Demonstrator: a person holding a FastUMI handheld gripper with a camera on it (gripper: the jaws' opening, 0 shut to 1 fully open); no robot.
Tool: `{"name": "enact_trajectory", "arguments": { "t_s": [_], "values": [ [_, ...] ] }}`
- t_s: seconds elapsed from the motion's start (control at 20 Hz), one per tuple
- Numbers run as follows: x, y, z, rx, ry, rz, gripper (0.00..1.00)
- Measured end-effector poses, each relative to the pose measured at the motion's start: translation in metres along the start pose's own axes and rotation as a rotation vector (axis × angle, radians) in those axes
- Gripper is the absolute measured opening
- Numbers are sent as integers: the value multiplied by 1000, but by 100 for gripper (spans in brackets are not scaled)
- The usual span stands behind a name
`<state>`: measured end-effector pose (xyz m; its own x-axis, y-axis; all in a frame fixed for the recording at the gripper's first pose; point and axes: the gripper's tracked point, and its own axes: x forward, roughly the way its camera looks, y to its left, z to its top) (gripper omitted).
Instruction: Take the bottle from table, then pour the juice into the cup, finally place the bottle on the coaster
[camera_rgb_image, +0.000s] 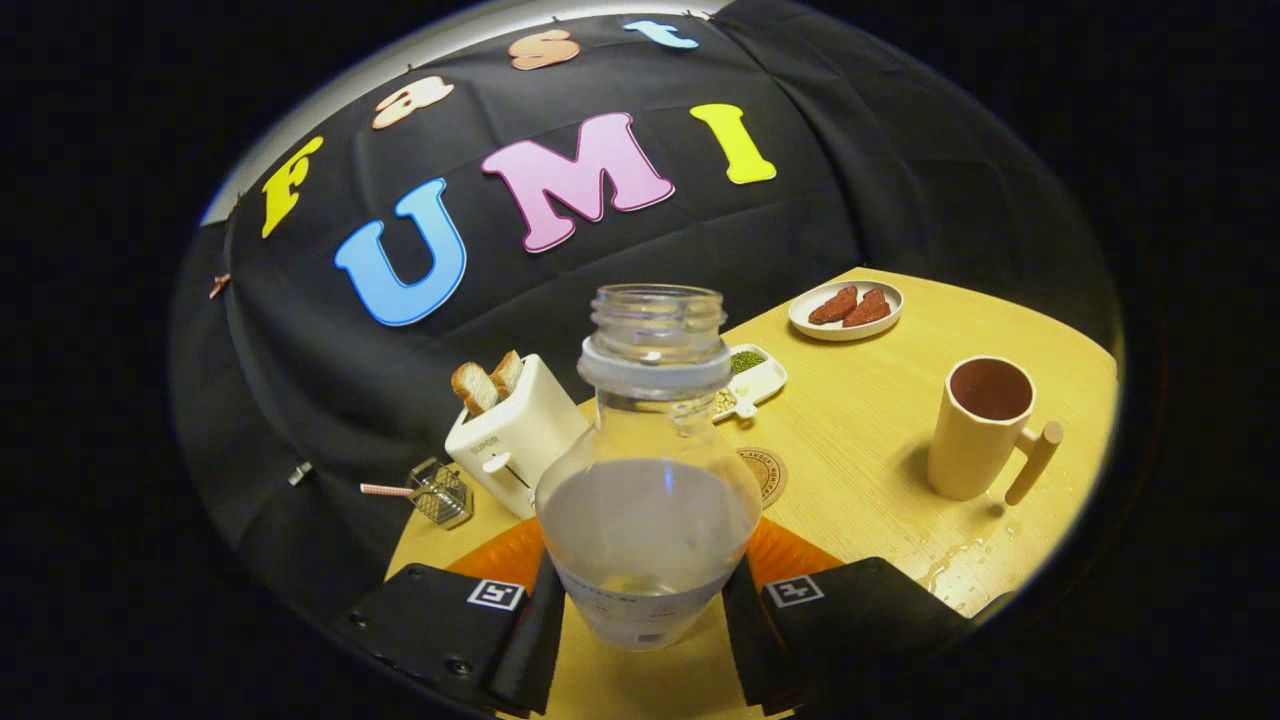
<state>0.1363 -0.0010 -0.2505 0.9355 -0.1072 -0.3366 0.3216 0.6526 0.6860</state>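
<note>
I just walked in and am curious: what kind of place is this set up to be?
Likely a mock breakfast table in a booth: a toaster with bread, a mug and a plate of food. The gripper holds a bottle.

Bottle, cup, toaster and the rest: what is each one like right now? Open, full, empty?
bottle: uncapped, about half full of clear liquid, held between the fingers.
gripper: shut on the bottle.
cup: upright on the table, apparently empty inside.
toaster: two bread slices sticking out.
coaster: flat, bare.
round plate: holds two reddish pieces.
table: some water drops near the cup.
</note>
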Motion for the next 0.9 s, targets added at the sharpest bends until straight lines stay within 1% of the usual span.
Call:
{"name": "enact_trajectory", "arguments": {
  "t_s": [0.1,0.25,0.4,0.5,0.6,0.9],
  "values": [
    [-4,-7,15,82,-7,10,72],
    [-5,-22,33,186,-30,-7,72],
    [-7,-32,55,325,-34,13,72],
    [-3,-45,67,404,-45,-1,72],
    [4,-60,70,473,-29,-21,72],
    [19,-94,69,742,12,-33,72]
  ]
}}
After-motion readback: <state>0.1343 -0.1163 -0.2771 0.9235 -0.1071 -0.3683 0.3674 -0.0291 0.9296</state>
